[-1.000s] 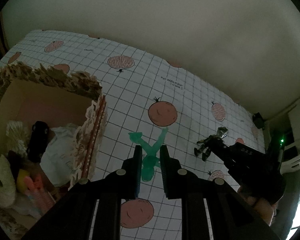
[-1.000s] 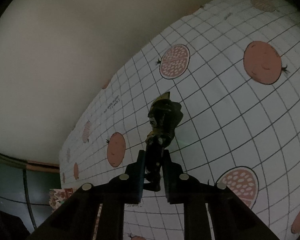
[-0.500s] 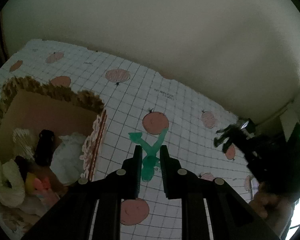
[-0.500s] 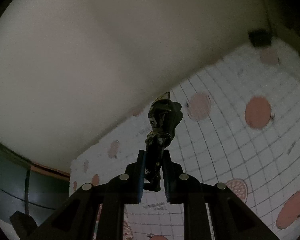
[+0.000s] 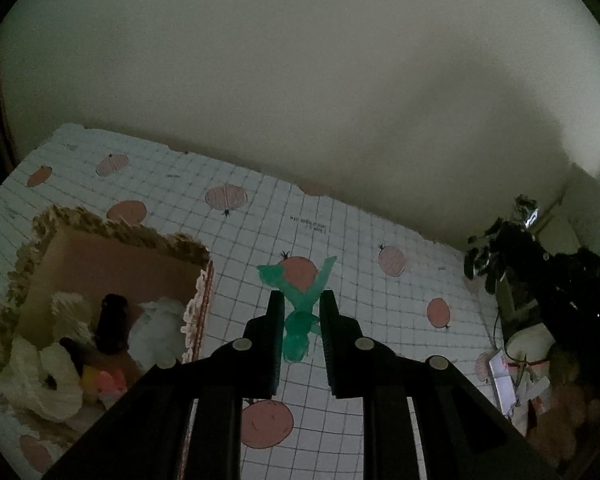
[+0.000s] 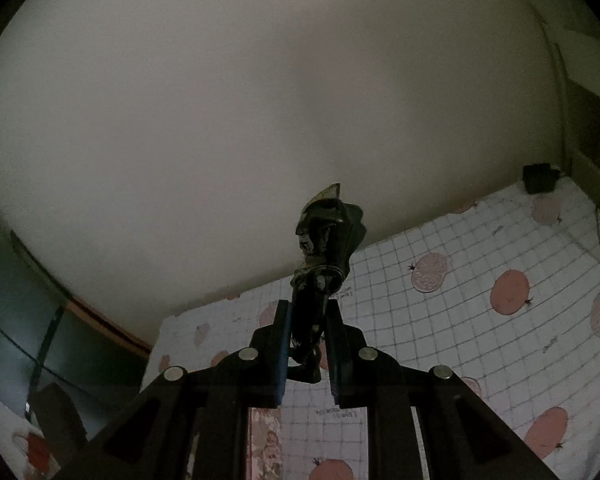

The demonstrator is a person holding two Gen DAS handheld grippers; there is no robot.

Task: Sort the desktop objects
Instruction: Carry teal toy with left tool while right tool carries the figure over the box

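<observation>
My left gripper point(image 5: 300, 300) is shut on a green toy figure point(image 5: 298, 308) and holds it above the checked tablecloth point(image 5: 380, 320), just right of a lace-edged cardboard box point(image 5: 112, 256). My right gripper point(image 6: 309, 312) is shut on a dark toy figure point(image 6: 324, 256) and holds it high above the table. That gripper and its dark figure point(image 5: 500, 248) also show at the right edge of the left wrist view.
The box holds white fabric pieces point(image 5: 156, 332), a black object point(image 5: 112, 320) and small coloured toys point(image 5: 104, 384). The cloth has red fruit prints point(image 6: 510, 292). A black block point(image 6: 540, 178) sits at the far table corner. Clutter point(image 5: 520, 364) lies at the table's right end.
My right gripper has lifted the dark figure off the cloth and raised it high. My left gripper has risen a little with the green figure still in it.
</observation>
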